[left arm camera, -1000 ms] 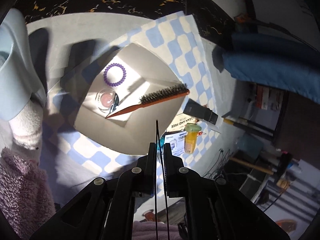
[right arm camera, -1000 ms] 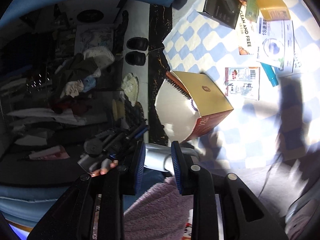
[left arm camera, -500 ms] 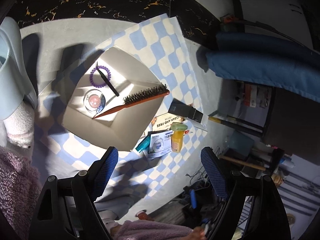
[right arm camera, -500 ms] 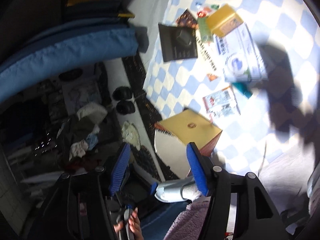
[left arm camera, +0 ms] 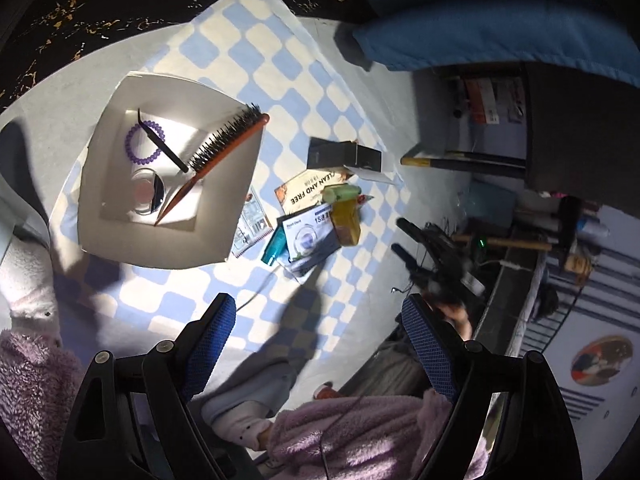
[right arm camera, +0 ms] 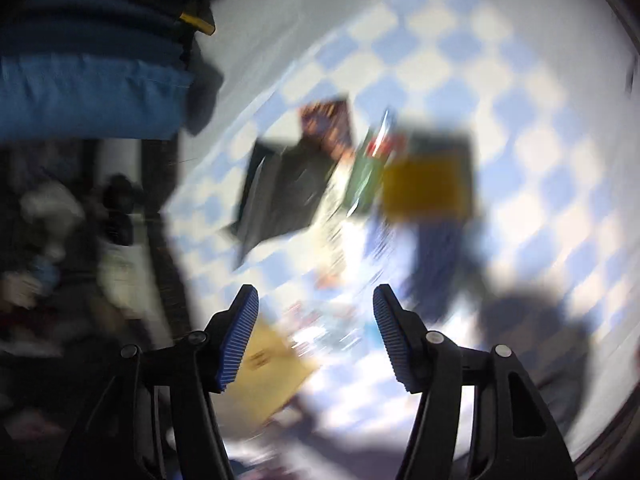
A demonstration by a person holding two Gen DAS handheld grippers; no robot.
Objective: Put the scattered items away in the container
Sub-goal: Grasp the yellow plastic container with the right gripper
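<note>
box point(left arm camera: 224, 236) of white card sits open on blue-checked cloth point(left arm camera: 248, 40), holding hairbrush point(left arm camera: 224, 148), purple bead bracelet point(left arm camera: 138, 148), black tweezers point(left arm camera: 162, 146) and round compact point(left arm camera: 148, 192). left claw point(left arm camera: 316, 320) hangs above the cloth, spread wide, nothing between the pads; its jaws have just been opening. scattered packets point(left arm camera: 308, 236), yellow bottle point(left arm camera: 346, 220) and black box point(left arm camera: 344, 154) lie just right of the white box. right claw point(right arm camera: 316, 322) spread too, empty, over the blurred yellow bottle point(right arm camera: 424, 190) and packets.
</note>
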